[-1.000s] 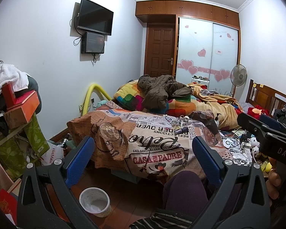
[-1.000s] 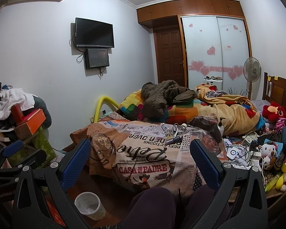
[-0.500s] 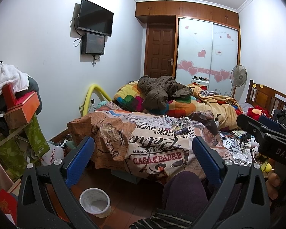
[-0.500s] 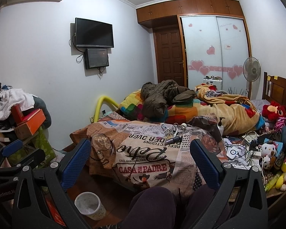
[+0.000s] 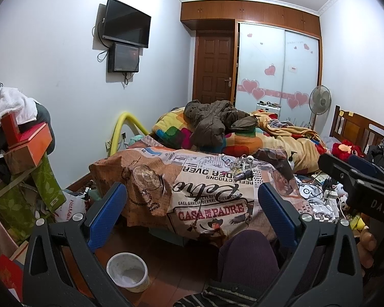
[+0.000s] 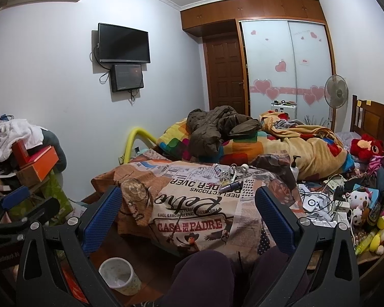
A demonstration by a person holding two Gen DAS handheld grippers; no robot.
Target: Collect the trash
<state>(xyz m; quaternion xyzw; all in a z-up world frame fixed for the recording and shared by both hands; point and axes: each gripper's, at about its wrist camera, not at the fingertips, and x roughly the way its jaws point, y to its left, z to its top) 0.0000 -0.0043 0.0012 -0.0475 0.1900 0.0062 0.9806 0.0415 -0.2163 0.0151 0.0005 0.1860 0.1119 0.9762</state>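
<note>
Left gripper (image 5: 192,209) and right gripper (image 6: 188,209) wide apart, empty. Bin (image 5: 128,271) below-left holds nothing discernible; collection apparently not begun.

White walls (image 5: 64,76), wooden door (image 5: 213,66)

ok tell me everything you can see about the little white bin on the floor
The bin is a small round tub, white with faint speckles, and looks like plastic. It stands upright and open on the dark wooden floor, in front of the cloth-covered table and left of the person's knee. A pale liner or crumpled paper seems to sit in the bottom; otherwise it looks nearly empty. Nothing touches it, and both grippers are above and clear of it.
</note>
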